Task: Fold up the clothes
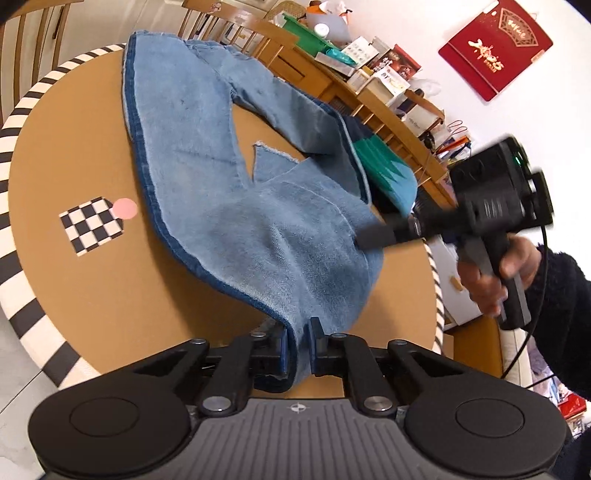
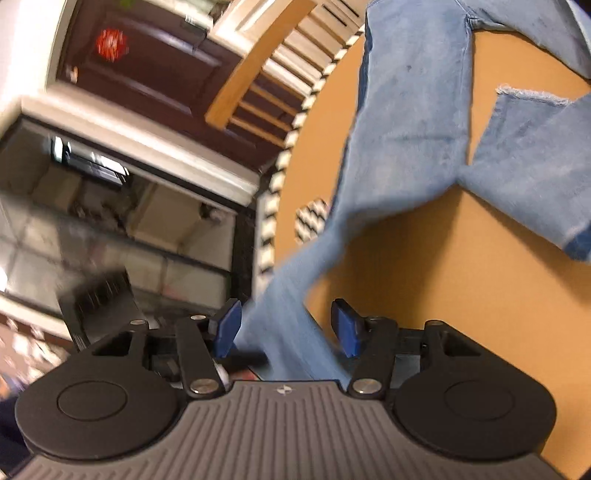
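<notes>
Jeans (image 1: 207,155) lie spread on the round desk (image 1: 74,266), legs still splayed and no fold finished — the left gripper (image 1: 299,350) pinches a denim edge at the near side, while the right gripper (image 2: 288,332) stands spread, cloth loose between its pads.

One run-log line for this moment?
left hand-held gripper: shut on jeans | right hand-held gripper: open, denim between | table

Ahead and left of the fingers, a checkerboard marker (image 1: 91,225) with a pink dot (image 1: 125,209) lies on the brown tabletop (image 1: 74,295). Far beyond stand wooden chairs (image 1: 236,29) and a cluttered shelf (image 1: 388,96).
</notes>
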Demonstrator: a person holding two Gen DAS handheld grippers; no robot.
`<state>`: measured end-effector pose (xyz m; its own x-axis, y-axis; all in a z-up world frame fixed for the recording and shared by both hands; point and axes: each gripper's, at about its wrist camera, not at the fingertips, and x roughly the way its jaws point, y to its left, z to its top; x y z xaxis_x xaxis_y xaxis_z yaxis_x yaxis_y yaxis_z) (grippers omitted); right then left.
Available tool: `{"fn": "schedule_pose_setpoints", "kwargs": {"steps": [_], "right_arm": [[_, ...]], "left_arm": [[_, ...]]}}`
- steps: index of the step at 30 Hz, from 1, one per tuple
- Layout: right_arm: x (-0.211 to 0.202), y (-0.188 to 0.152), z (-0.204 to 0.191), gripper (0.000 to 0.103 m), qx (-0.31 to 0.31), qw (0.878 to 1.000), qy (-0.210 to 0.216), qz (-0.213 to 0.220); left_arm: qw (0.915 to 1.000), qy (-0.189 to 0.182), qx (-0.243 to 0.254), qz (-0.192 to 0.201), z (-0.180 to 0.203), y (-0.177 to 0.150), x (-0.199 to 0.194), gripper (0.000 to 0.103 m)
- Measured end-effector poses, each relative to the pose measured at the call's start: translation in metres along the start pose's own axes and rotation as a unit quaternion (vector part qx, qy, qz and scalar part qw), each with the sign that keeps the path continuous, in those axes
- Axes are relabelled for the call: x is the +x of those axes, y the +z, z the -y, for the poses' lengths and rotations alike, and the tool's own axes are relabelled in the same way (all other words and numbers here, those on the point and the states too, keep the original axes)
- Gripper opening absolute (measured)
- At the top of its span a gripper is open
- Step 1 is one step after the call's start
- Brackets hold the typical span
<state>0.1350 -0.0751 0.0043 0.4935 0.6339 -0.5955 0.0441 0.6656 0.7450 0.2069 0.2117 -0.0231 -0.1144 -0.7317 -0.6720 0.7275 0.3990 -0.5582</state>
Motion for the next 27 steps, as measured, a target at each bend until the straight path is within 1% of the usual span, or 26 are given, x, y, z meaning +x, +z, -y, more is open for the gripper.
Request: {"fn": "schedule_pose_setpoints", "kwargs": {"steps": [3,4,5,7,9,10,12,13,14,17,19,21,23,24,25,27], "right_arm": [[0.002,-0.018,0.003,0.056,-0.023,0.999,-0.026,-0.021],[0.005,-0.023,0.003,0.054,-0.036,0.998,-0.037,-0.026],[0.006,-0.028,0.002,0.049,-0.052,0.997,-0.045,-0.028],[0.004,-0.039,-0.003,0.041,-0.090,0.995,-0.041,-0.015],[0.005,-0.045,-0.008,0.018,-0.104,0.994,-0.024,-0.008],[0.005,-0.046,-0.010,0.016,-0.102,0.995,-0.018,-0.010],[0.003,-0.048,-0.015,0.011,-0.091,0.996,-0.005,-0.007],[0.001,-0.049,-0.017,0.010,-0.084,0.996,0.007,-0.004],[-0.002,-0.050,-0.019,0.009,-0.075,0.997,0.021,0.000],[-0.010,-0.053,-0.024,0.008,-0.038,0.998,0.057,0.011],[-0.016,-0.055,-0.025,0.008,-0.006,0.998,0.067,0.012],[-0.023,-0.057,-0.022,0.008,0.039,0.996,0.082,0.020],[-0.030,-0.060,-0.014,0.008,0.087,0.991,0.094,0.031],[-0.033,-0.061,-0.010,0.008,0.111,0.988,0.101,0.036],[-0.034,-0.063,-0.006,0.009,0.124,0.988,0.085,0.034],[-0.025,-0.074,0.007,0.013,0.145,0.989,0.022,0.016]], "left_arm": [[1.0000,0.000,-0.002,-0.007,-0.006,0.001,0.003,0.012],[1.0000,0.001,0.000,-0.009,-0.007,0.002,0.004,0.012],[0.9999,0.001,0.002,-0.011,-0.007,0.002,0.005,0.012],[0.9999,0.003,0.005,-0.014,-0.007,0.001,0.008,0.012],[0.9999,0.009,0.005,-0.013,-0.008,0.001,0.009,0.012],[0.9999,0.011,0.002,-0.011,-0.008,0.001,0.008,0.011],[1.0000,0.007,-0.005,-0.004,-0.009,-0.002,0.004,0.020],[1.0000,0.001,-0.009,0.002,-0.008,-0.005,0.002,0.033],[0.9999,-0.006,-0.013,0.009,-0.007,-0.008,0.000,0.040],[0.9989,-0.029,-0.021,0.030,0.002,-0.022,-0.007,0.043],[0.9974,-0.052,-0.035,0.036,0.008,-0.029,-0.010,0.045],[0.9942,-0.076,-0.052,0.056,0.013,-0.032,-0.020,0.045],[0.9916,-0.081,-0.057,0.083,0.018,-0.031,-0.035,0.045],[0.9913,-0.075,-0.057,0.091,0.019,-0.031,-0.041,0.045],[0.9926,-0.061,-0.055,0.090,0.021,-0.030,-0.045,0.045],[0.9963,-0.021,-0.046,0.070,0.020,-0.036,-0.039,0.044]]}}
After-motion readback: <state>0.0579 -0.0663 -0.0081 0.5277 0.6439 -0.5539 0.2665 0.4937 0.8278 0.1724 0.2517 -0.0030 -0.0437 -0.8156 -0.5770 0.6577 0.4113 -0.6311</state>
